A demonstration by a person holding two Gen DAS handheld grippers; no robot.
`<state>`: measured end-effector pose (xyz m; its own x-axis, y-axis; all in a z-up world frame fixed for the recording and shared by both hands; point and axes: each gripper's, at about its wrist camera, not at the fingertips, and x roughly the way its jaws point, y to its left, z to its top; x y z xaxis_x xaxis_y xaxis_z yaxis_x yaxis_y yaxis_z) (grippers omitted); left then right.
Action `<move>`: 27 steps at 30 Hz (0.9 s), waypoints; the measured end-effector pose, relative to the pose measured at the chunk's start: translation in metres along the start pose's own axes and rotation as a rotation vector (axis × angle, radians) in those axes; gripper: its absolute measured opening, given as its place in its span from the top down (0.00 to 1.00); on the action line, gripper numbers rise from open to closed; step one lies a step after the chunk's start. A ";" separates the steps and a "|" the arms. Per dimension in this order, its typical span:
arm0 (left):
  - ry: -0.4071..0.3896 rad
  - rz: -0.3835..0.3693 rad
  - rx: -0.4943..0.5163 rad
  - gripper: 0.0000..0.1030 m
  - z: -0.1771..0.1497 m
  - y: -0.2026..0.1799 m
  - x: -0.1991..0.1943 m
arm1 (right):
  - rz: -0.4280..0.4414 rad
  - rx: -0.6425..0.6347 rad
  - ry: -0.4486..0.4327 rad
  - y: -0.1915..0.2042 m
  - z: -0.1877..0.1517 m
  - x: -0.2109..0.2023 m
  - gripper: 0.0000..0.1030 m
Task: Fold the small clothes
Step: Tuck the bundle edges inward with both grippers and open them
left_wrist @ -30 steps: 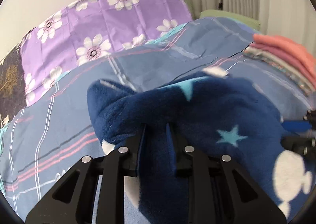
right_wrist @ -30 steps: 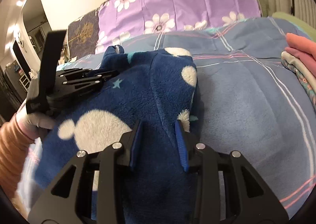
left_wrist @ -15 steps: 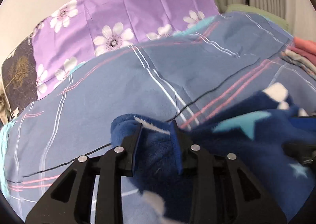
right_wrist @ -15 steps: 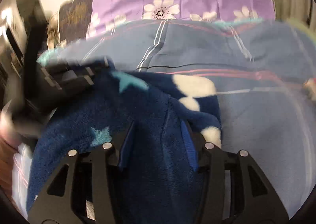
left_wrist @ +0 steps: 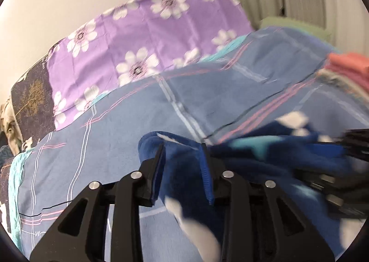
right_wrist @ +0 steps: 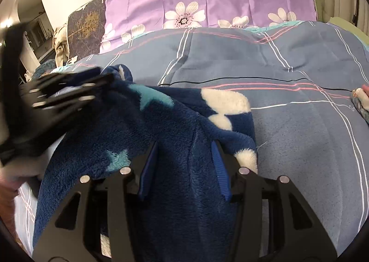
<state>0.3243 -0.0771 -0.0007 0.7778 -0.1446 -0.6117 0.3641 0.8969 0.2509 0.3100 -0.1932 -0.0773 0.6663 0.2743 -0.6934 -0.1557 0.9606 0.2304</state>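
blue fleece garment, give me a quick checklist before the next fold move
1. Left gripper freed from the blue fleece garment: cannot tell; jaws have just been opening, fleece is between them.
2. Right gripper freed: cannot tell; jaws have opened, fleece fills the gap.
3. Garment lies on the plaid bedspread: ok.
4. Folded layers flat: not ok, bunched near the left gripper.
5. Stack of folded clothes apart from the garment: ok.
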 end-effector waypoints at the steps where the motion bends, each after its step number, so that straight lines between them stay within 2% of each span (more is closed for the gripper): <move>1: -0.008 -0.021 0.008 0.52 -0.001 -0.003 -0.011 | -0.004 -0.002 -0.011 0.001 0.000 -0.004 0.54; 3: -0.018 -0.070 0.062 0.49 -0.010 -0.017 -0.036 | -0.007 0.019 -0.057 0.001 -0.003 -0.027 0.54; 5: -0.022 -0.090 0.142 0.44 -0.026 -0.032 -0.053 | 0.050 0.072 -0.118 -0.003 -0.013 -0.060 0.54; 7: -0.028 -0.073 0.193 0.44 -0.043 -0.044 -0.063 | 0.167 0.114 -0.169 -0.007 -0.034 -0.096 0.53; 9: -0.055 -0.041 0.205 0.44 -0.054 -0.050 -0.069 | 0.212 0.107 -0.185 -0.007 -0.057 -0.119 0.52; 11: -0.039 -0.025 0.193 0.47 -0.060 -0.054 -0.065 | 0.187 0.064 -0.168 -0.003 -0.081 -0.124 0.51; 12: -0.017 -0.037 0.176 0.53 -0.061 -0.056 -0.058 | 0.117 0.046 -0.119 -0.002 -0.093 -0.113 0.50; 13: 0.003 -0.055 0.151 0.53 -0.061 -0.060 -0.048 | 0.057 0.024 -0.087 -0.002 -0.103 -0.096 0.48; 14: 0.004 -0.045 0.144 0.53 -0.062 -0.068 -0.043 | 0.043 0.015 -0.107 -0.004 -0.110 -0.088 0.45; 15: 0.002 -0.011 0.148 0.54 -0.062 -0.074 -0.039 | 0.042 0.036 -0.108 -0.010 -0.112 -0.080 0.33; 17: 0.012 0.046 0.163 0.54 -0.057 -0.086 -0.038 | 0.130 0.189 -0.055 -0.033 -0.110 -0.073 0.26; 19: 0.003 0.060 0.175 0.53 -0.054 -0.087 -0.049 | 0.222 0.301 -0.026 -0.048 -0.113 -0.079 0.26; 21: -0.023 0.046 0.160 0.51 -0.055 -0.078 -0.066 | 0.185 0.240 -0.072 -0.042 -0.117 -0.101 0.28; 23: -0.054 -0.003 0.092 0.44 -0.062 -0.063 -0.090 | 0.138 0.179 -0.108 -0.035 -0.127 -0.124 0.29; 27: -0.115 -0.091 -0.039 0.38 -0.090 -0.036 -0.137 | 0.226 0.254 -0.124 -0.049 -0.159 -0.156 0.29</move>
<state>0.1589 -0.0518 0.0064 0.7970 -0.2709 -0.5399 0.4171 0.8933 0.1675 0.0983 -0.2762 -0.0890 0.7213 0.4560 -0.5214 -0.1334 0.8301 0.5414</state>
